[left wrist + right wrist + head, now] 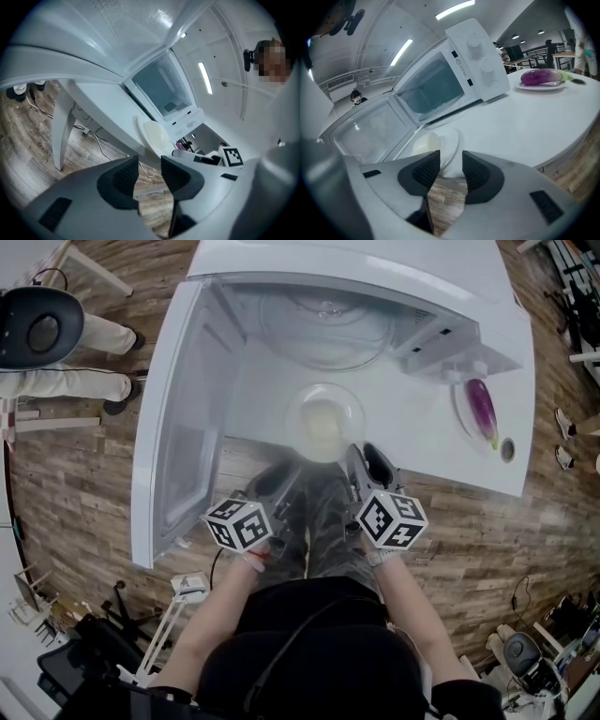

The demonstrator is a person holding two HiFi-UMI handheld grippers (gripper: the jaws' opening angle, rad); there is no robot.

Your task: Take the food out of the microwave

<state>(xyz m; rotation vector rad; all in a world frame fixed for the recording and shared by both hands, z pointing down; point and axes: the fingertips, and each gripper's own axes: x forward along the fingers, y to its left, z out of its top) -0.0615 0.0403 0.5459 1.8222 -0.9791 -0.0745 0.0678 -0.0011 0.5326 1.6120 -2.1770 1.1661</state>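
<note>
At the table's near edge, our left gripper (150, 174) and right gripper (451, 168) both hang with jaws apart and nothing between them, wood floor (84, 474) showing through each gap. Just beyond them the plate (292, 423) of pale food (322, 420) sits on the white table (441, 446), outside the microwave (328, 315), whose door (187, 437) stands swung wide to the left. Bare tabletop runs right, up to an eggplant (482, 407). What the food is, we cannot tell through the haze.
</note>
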